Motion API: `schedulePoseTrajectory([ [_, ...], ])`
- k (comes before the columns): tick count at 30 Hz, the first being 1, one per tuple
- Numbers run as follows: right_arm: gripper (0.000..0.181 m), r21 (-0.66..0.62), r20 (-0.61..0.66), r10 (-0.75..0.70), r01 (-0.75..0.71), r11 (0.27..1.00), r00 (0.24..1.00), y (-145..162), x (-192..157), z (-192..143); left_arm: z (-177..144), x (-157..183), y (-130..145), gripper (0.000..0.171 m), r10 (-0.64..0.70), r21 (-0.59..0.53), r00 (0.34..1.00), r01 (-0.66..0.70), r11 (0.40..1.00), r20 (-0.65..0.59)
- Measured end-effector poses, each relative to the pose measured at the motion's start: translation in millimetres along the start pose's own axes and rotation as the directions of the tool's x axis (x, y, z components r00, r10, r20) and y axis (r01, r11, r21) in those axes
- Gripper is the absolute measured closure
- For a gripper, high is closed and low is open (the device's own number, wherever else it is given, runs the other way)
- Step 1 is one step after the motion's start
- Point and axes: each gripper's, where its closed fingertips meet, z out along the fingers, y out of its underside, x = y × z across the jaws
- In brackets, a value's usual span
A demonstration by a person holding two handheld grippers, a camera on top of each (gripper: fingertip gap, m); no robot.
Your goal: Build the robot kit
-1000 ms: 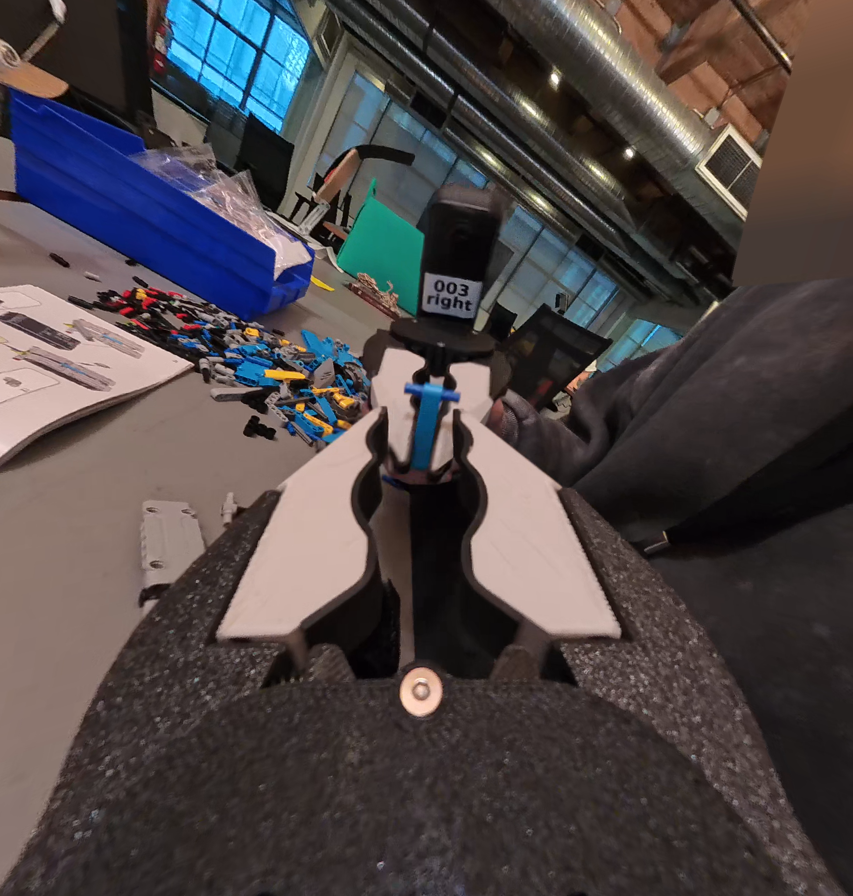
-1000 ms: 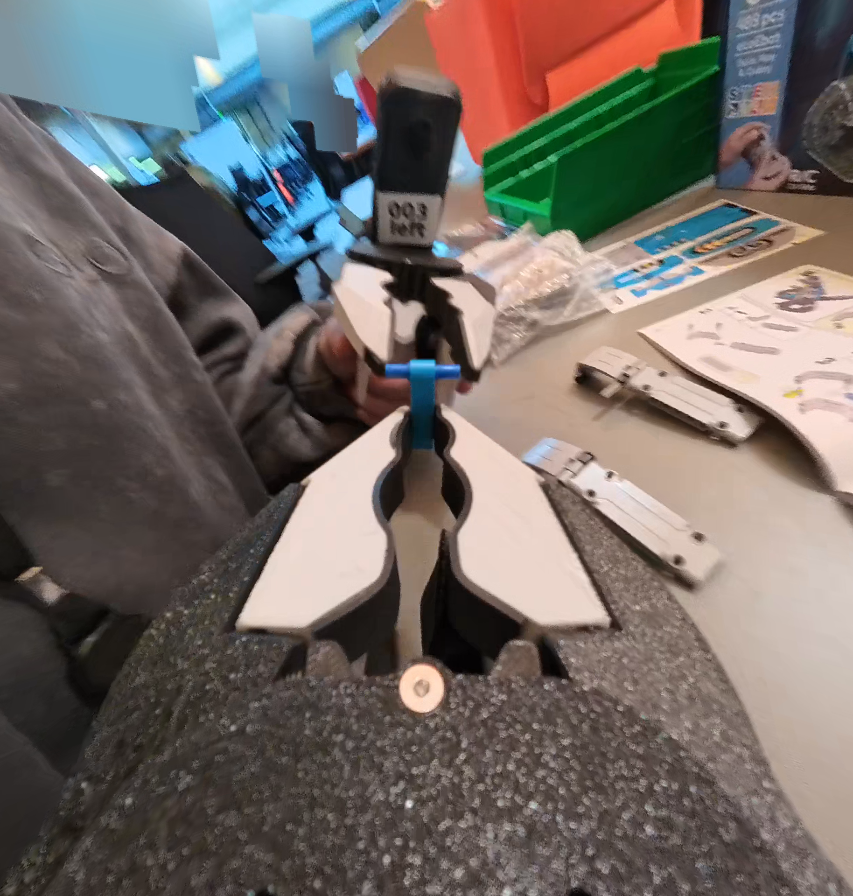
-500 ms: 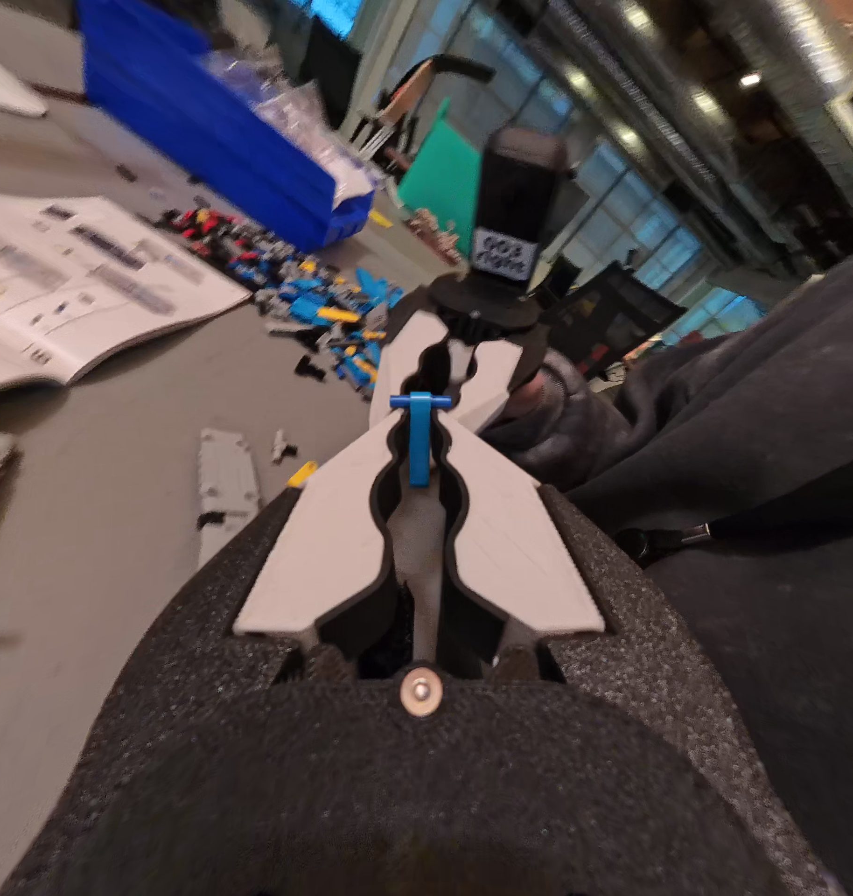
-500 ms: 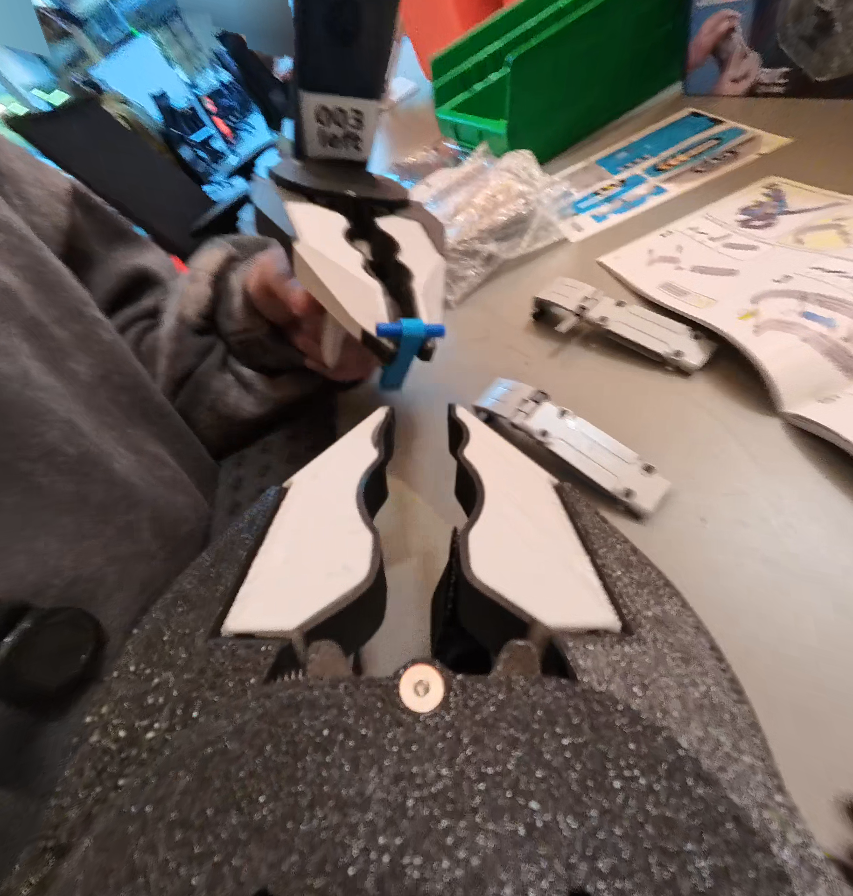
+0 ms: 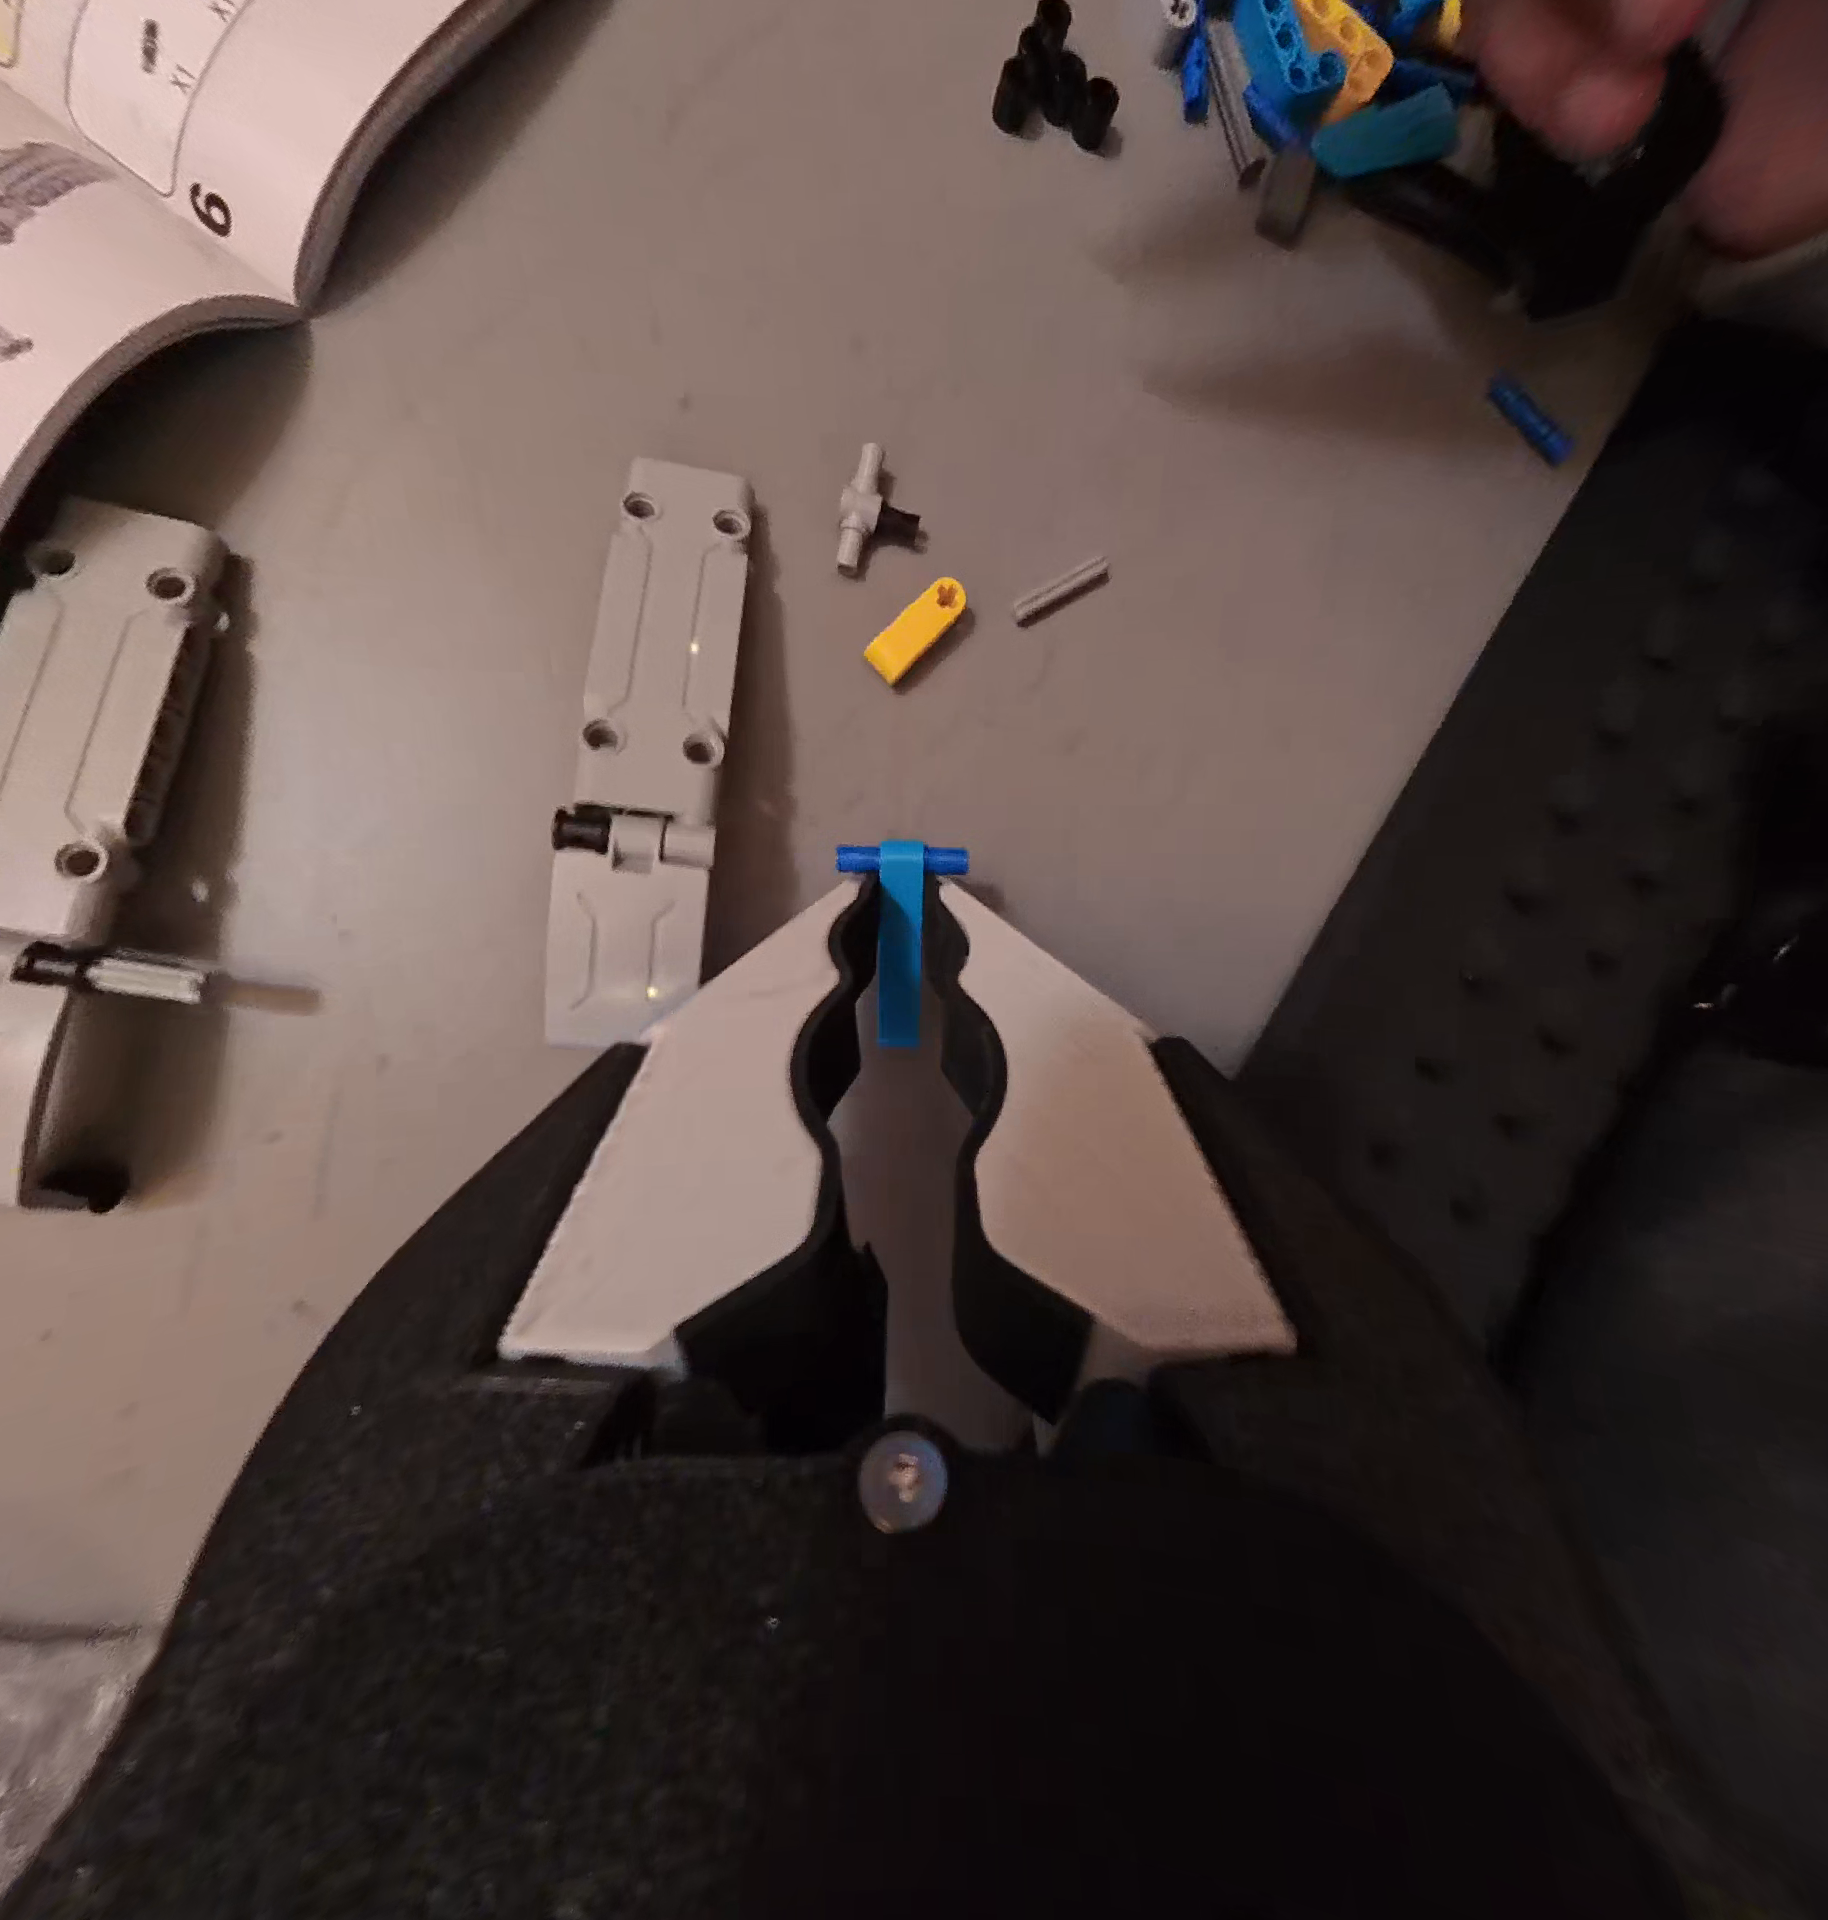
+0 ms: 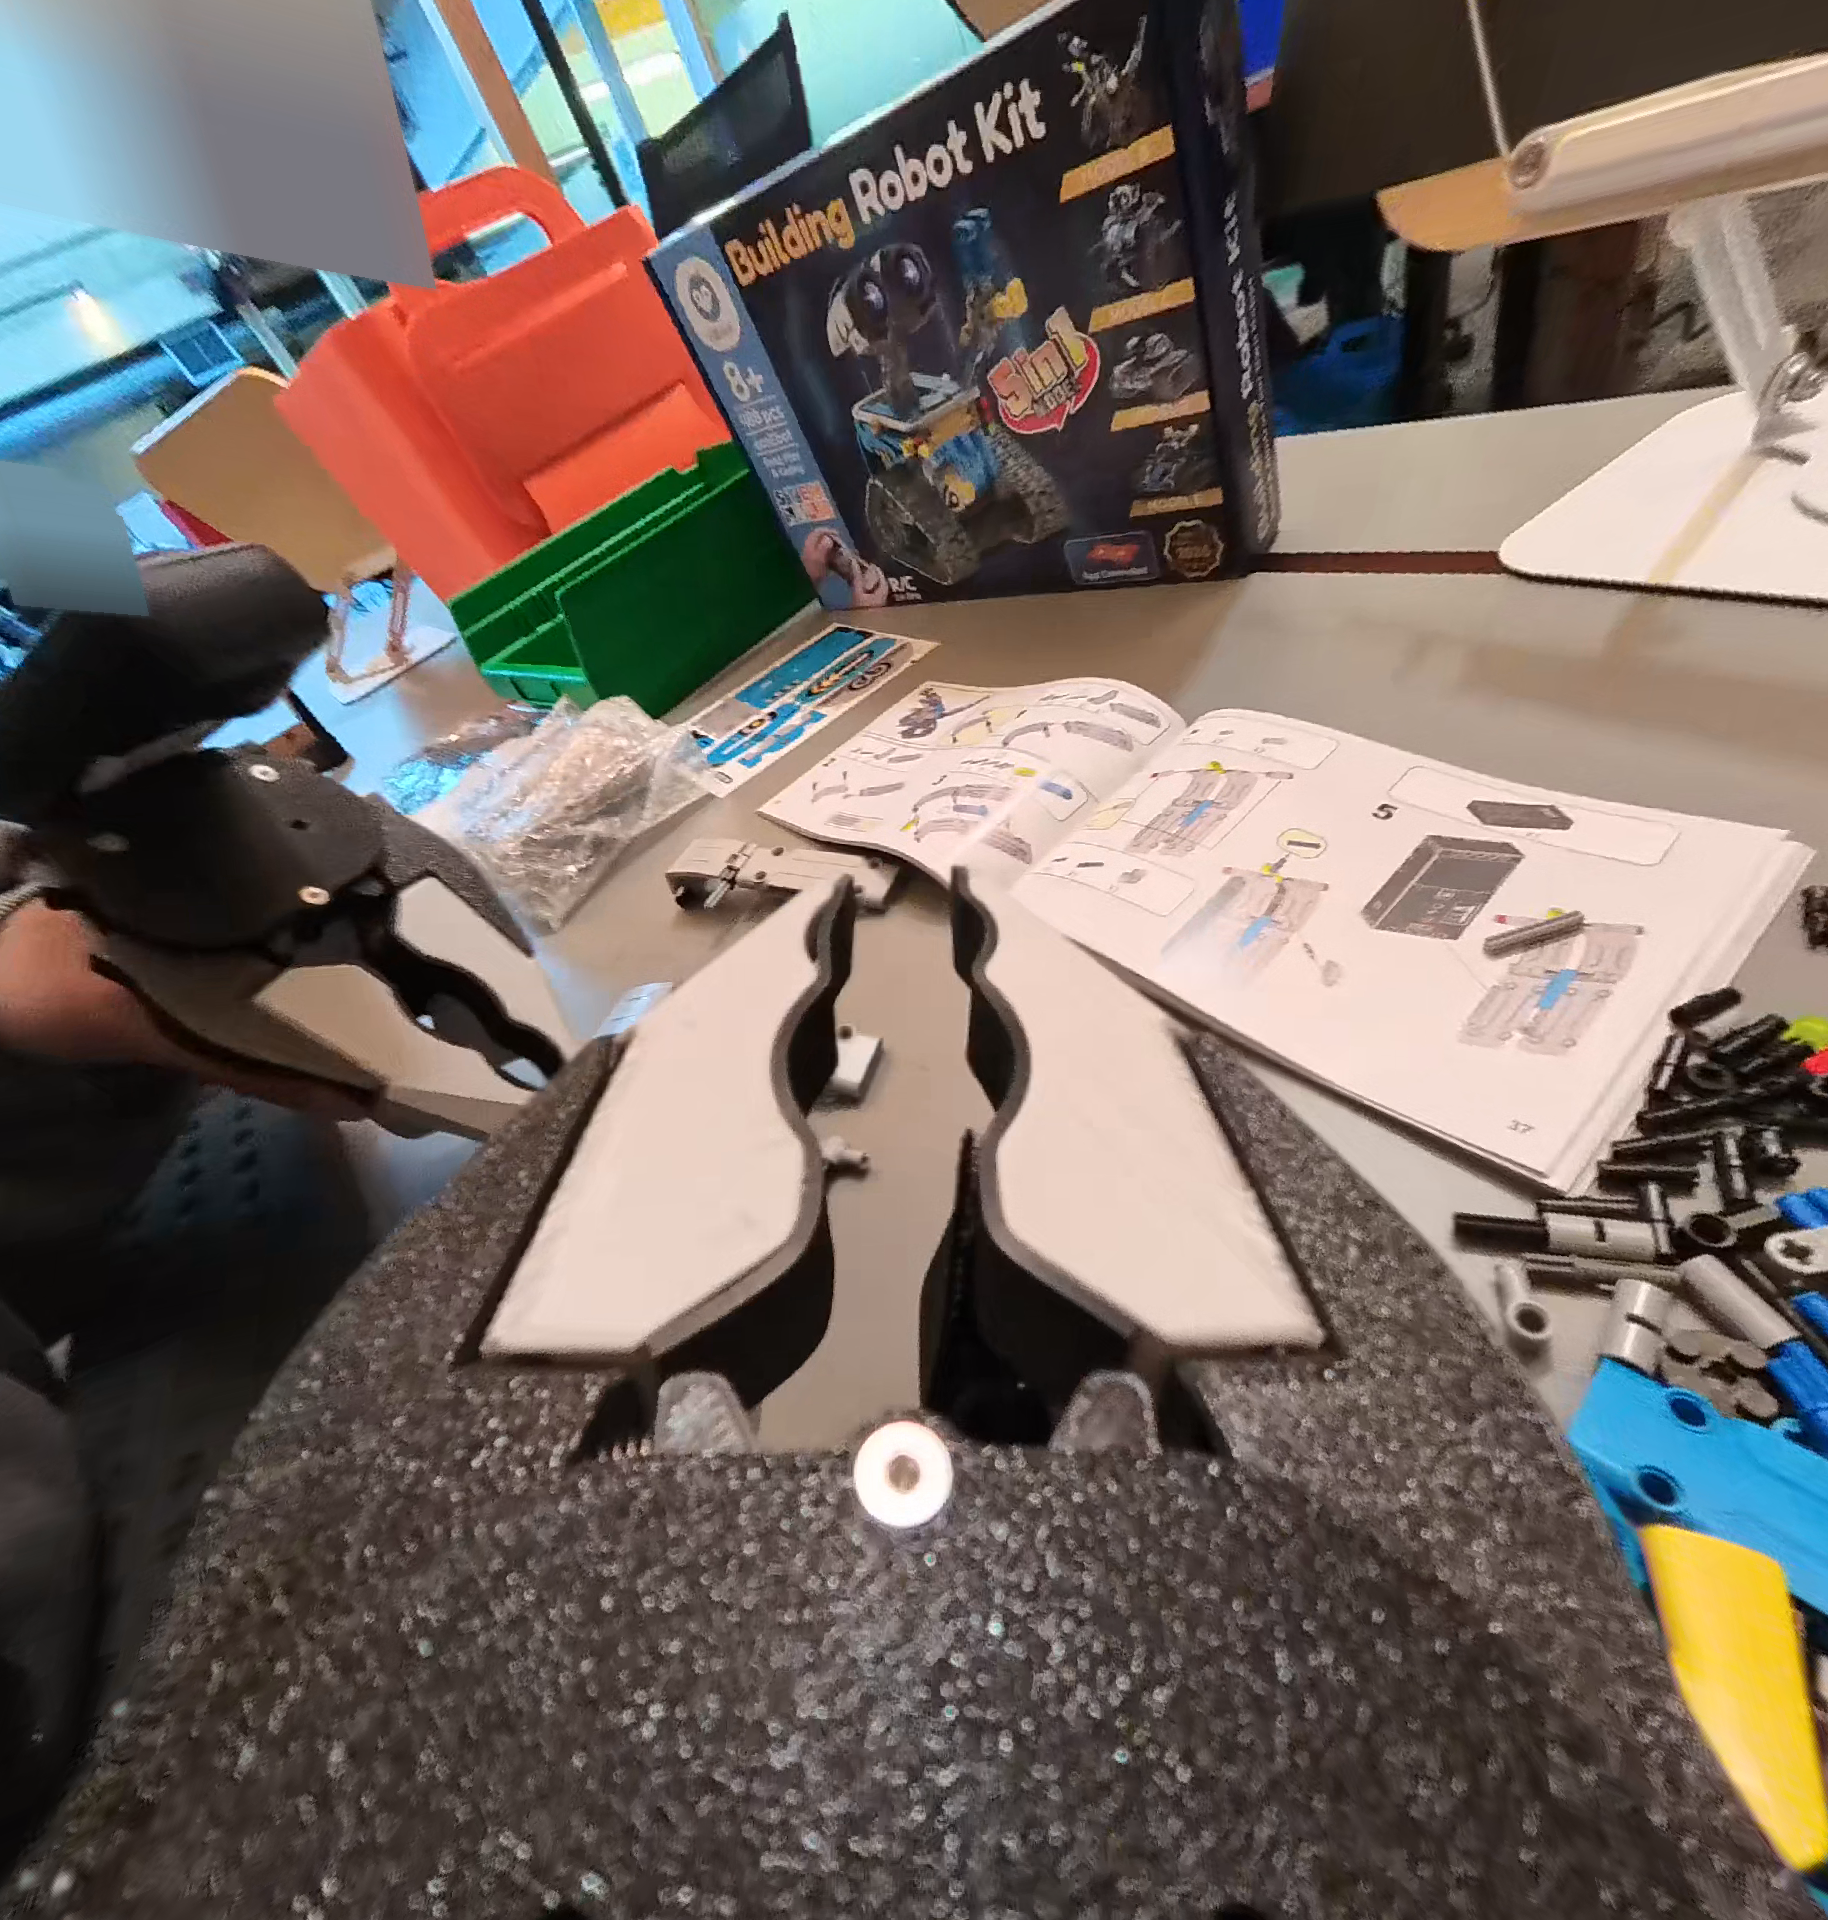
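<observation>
Blue pin (image 5: 901,935) pinched in left gripper (image 5: 902,894).
Sticking out past the tips, above the table (image 5: 1149,790). Right gripper (image 6: 902,904) open, holding nothing.

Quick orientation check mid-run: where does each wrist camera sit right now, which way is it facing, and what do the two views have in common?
Left wrist view: on the left gripper, aimed down at the grey table; its fingers pinch a blue T-shaped piece near a grey hinged panel; a hand shows top right.
Right wrist view: on the right gripper, jaws apart, empty, looking across the table at the open instruction booklet and kit box.
Shared: the table, booklet and left gripper.
</observation>
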Motion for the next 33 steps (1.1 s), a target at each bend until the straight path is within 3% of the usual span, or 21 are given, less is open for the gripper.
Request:
schedulePoseTrajectory([
  [9, 0.164, -0.018, 0.000, 0.006, -0.006, 1.000, 1.000, 6, 3, -5, 17, -2, -5, 0.161, -0.041, -0.024, 0.999, 0.041, 0.999, 0.009],
  [14, 0.164, -0.029, 0.003, 0.012, -0.012, 1.000, 1.000, 8, 3, -6, 8, 5, 2, 0.154, -0.025, -0.080, 0.999, 0.021, 0.997, -0.040],
  [18, 0.164, -0.049, 0.004, 0.015, -0.015, 0.999, 1.000, 13, 3, -5, -11, -3, -10, 0.151, -0.083, -0.023, 0.995, 0.082, 0.996, -0.055],
  [25, 0.164, -0.083, 0.000, 0.042, -0.041, 0.996, 0.999, 21, 6, -1, -41, -64, -26, 0.154, -0.162, 0.108, 0.973, 0.146, 0.983, 0.165],
  [33, 0.164, -0.145, 0.017, 0.030, -0.027, 0.989, 0.999, 32, 1, 7, -39, -84, -18, 0.155, -0.239, 0.119, 0.951, 0.218, 0.969, 0.196],
])
